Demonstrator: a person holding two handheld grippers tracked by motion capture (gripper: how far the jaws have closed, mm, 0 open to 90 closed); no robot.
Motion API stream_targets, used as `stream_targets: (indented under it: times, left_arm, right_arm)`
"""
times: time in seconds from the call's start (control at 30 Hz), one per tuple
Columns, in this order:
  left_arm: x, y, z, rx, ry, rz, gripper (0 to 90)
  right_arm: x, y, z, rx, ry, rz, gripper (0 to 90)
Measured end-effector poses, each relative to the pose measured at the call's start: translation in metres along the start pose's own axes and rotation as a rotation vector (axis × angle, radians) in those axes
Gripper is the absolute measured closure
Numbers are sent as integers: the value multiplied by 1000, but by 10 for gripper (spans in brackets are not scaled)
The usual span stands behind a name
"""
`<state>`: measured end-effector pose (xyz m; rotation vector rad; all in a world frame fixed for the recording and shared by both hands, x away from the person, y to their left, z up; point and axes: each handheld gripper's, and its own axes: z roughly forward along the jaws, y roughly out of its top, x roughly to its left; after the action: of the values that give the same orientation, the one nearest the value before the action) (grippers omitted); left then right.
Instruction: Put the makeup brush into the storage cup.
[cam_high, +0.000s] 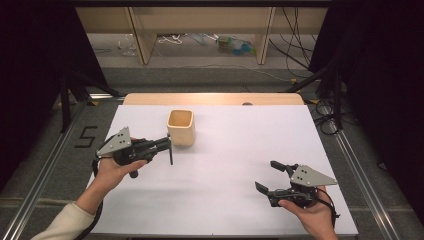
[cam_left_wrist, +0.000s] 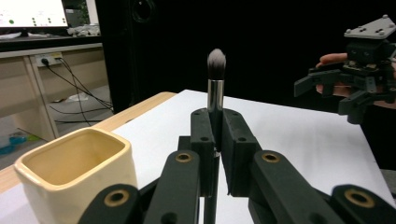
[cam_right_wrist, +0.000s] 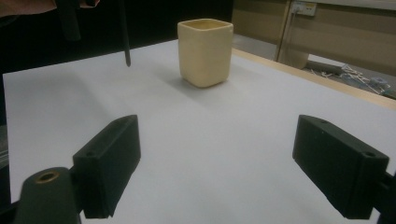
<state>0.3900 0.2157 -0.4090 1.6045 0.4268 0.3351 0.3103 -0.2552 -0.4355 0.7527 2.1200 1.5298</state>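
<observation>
From above, a white table (cam_high: 225, 200) stands between dark curtains. Your left gripper (cam_high: 167, 146) pinches a makeup brush (cam_high: 170, 150) upright just beside the cream cup (cam_high: 180, 128); your right gripper (cam_high: 267, 177) rests well apart, jaws spread and empty. In the left gripper view, the brush (cam_left_wrist: 215, 88) shows a silver ferrule and a grey-white tuft above the clamped pads, with the cup (cam_left_wrist: 74, 172) low at left. In the right gripper view, the brush's dark handle tip (cam_right_wrist: 125, 42) hangs above the table, near the cup (cam_right_wrist: 204, 51).
</observation>
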Motion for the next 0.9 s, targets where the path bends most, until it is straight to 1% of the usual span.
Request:
stream_targets:
  times: [0.03,0.07,0.13,0.17,0.2,0.23,0.27,0.3,0.33,0.5,0.6,0.63,0.8,0.9]
  left_arm:
    - [0,0,0,2,4,-1,840]
    - [0,1,0,0,5,-8,840]
    - [0,2,1,-1,13,-14,840]
    - [0,2,1,0,18,-13,840]
    - [-1,3,1,-2,21,-11,840]
    - [-1,3,2,-3,27,-15,840]
    - [-1,3,2,-7,34,-15,840]
    - [-1,4,2,-7,41,-18,840]
    - [-1,5,3,-10,46,-21,840]
    - [-2,7,4,-9,74,-22,840]
    - [-2,9,5,-12,94,-29,840]
    - [-2,10,5,-13,100,-25,840]
    - [-2,11,7,-13,138,-51,840]
    - [-1,13,8,-17,161,-55,840]
  right_arm:
    - [0,0,-1,12,-3,-2,164]
    - [1,0,1,-13,1,4,164]
    - [0,0,1,-14,0,1,164]
    - [2,0,1,-2,6,19,164]
    - [1,0,1,-13,0,1,164]
    - [1,1,-1,14,-4,-1,164]
    - [0,1,-1,11,-6,-3,164]
    - [0,1,-1,11,-6,-3,164]
    - [1,0,2,-18,-2,-4,164]
    - [1,0,1,-12,0,1,164]
    - [1,0,1,-15,-1,-5,164]
    - [1,0,1,-14,-1,-5,164]
    - [1,0,1,-14,0,-8,164]
    - [1,0,2,-14,1,-8,164]
